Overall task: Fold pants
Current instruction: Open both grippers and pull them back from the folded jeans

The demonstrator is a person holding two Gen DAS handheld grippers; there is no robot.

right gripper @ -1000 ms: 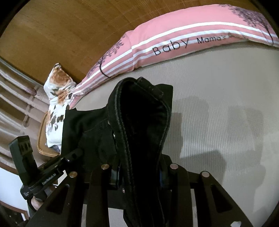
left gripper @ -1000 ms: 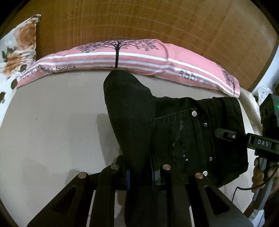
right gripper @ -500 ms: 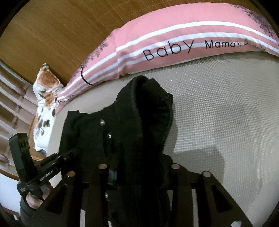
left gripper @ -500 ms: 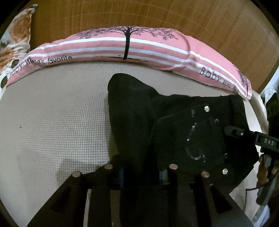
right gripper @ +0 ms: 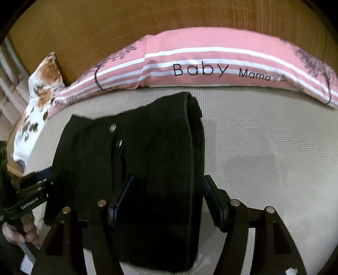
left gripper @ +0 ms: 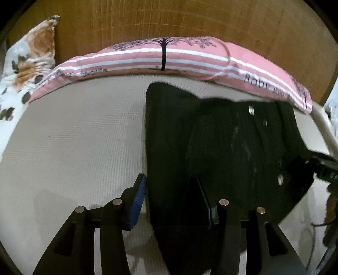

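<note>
Black pants [left gripper: 228, 152] lie folded on the beige mattress [left gripper: 80, 148], rivets and pocket facing up. My left gripper [left gripper: 172, 201] is open, its blue-padded fingers [left gripper: 138, 198] spread on either side of the left fold. In the right wrist view the same pants [right gripper: 152, 169] lie under my right gripper [right gripper: 168, 198], which is open with its jaws apart around the right fold. The left gripper shows at the left edge of the right wrist view [right gripper: 27, 201], and the right gripper at the right edge of the left wrist view [left gripper: 321, 165].
A long pink striped pillow [left gripper: 169, 57] lies along the wooden headboard [left gripper: 169, 19] behind the pants. A floral pillow [left gripper: 23, 63] sits at the far left. The mattress edge [left gripper: 323, 127] runs close to the right of the pants.
Both grippers were shut on raised folds of the pants. Now both have opened, and the fabric has dropped flat onto the mattress.
</note>
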